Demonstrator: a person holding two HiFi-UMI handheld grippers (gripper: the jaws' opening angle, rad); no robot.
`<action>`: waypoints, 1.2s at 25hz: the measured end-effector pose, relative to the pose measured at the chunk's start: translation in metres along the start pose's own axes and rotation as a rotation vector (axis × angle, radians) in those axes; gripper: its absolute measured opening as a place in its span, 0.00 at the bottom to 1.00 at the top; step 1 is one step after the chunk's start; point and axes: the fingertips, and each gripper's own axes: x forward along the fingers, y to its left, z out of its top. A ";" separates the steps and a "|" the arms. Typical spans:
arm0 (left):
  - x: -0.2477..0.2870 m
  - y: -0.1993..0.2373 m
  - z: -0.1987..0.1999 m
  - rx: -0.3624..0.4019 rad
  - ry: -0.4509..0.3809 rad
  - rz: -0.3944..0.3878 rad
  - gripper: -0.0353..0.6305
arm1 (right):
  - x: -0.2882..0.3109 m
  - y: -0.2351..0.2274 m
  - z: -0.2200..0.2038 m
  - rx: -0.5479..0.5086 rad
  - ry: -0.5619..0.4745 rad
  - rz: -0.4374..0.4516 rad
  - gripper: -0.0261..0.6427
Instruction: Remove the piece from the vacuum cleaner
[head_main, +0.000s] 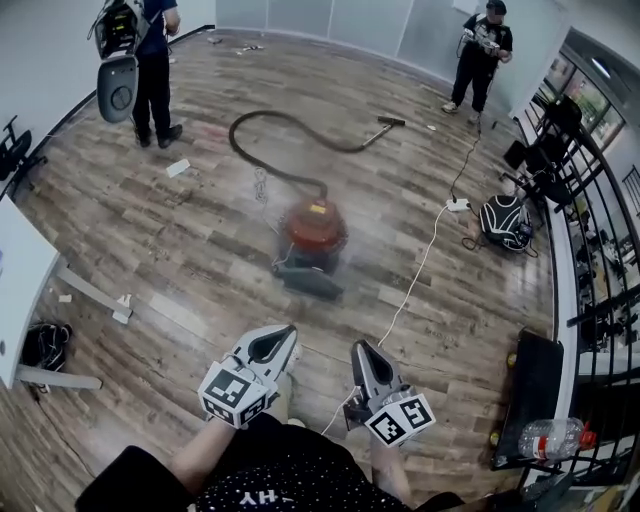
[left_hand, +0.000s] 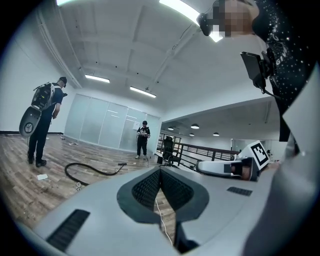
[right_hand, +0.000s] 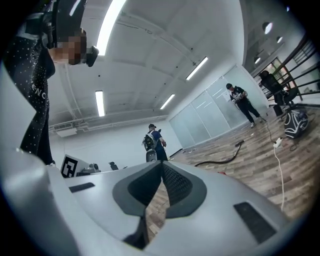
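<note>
A red canister vacuum cleaner (head_main: 314, 238) stands on the wooden floor ahead, blurred by motion. Its black hose (head_main: 268, 150) curls away to a nozzle (head_main: 391, 121). Both grippers are held low by the person's body, well short of the vacuum. My left gripper (head_main: 284, 338) is shut with nothing in it, and my right gripper (head_main: 362, 352) is likewise shut and empty. In the left gripper view the jaws (left_hand: 160, 171) meet, with the hose (left_hand: 92, 171) far beyond. In the right gripper view the jaws (right_hand: 161, 165) also meet, and the hose (right_hand: 225, 159) lies far off.
A white power cable (head_main: 414, 272) runs from near my feet to a power strip (head_main: 458, 205). A black bag (head_main: 505, 222), a railing (head_main: 600, 300), a black board (head_main: 530, 395) and a bottle (head_main: 550, 437) lie right. A white desk (head_main: 20, 290) stands left. Two people (head_main: 150, 70) (head_main: 480, 50) stand far off.
</note>
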 end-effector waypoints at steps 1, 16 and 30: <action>0.011 0.012 0.005 -0.001 0.000 -0.004 0.06 | 0.013 -0.009 0.004 0.003 -0.001 -0.008 0.06; 0.165 0.170 0.052 -0.024 -0.005 -0.127 0.06 | 0.192 -0.113 0.054 0.061 -0.043 -0.032 0.06; 0.197 0.212 -0.068 -0.090 0.041 -0.146 0.06 | 0.209 -0.220 -0.048 0.110 0.035 -0.088 0.06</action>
